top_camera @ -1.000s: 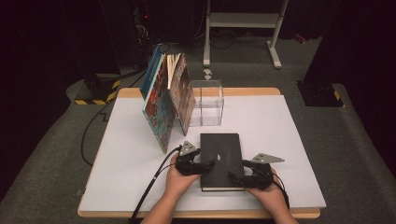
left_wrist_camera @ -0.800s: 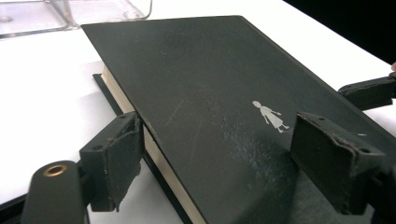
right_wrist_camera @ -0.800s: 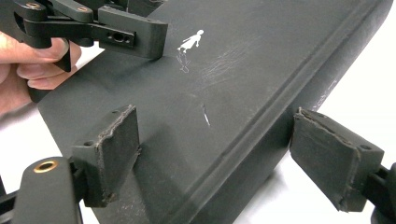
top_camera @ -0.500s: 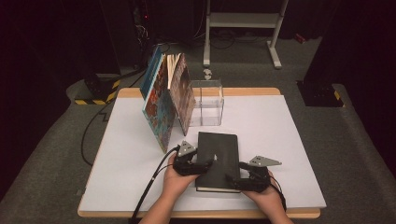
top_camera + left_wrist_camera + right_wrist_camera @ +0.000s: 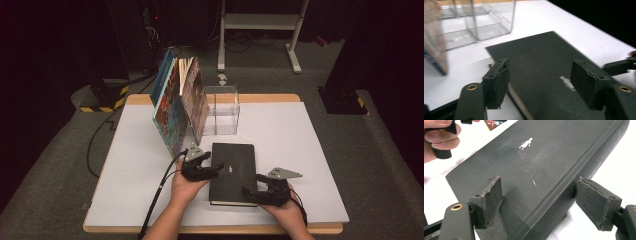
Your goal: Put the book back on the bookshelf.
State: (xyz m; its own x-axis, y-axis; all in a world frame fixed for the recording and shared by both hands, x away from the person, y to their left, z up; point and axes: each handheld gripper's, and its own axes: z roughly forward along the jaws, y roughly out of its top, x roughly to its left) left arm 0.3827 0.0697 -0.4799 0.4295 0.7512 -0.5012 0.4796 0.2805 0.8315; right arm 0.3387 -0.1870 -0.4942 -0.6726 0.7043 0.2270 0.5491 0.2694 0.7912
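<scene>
Two hand-held grippers, left (image 5: 216, 167) and right (image 5: 250, 191), flank my black book (image 5: 233, 172), which lies flat on the tabletop (image 5: 310, 165) just before the clear box (image 5: 221, 110). Both jaws have been closing, not yet pinching. It looks stiff, heavy; I'd grip its long edges.

white table (image 5: 310, 150), black book (image 5: 235, 165), clear box (image 5: 222, 112)

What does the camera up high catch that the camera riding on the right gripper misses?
The high view alone takes in the whole white table, the leaning picture books, the clear plastic box and the right gripper's body. The right gripper view alone gives the small white figure on the cover in detail and the scuffs around it. Both share the black book and the hand holding the left gripper.
</scene>
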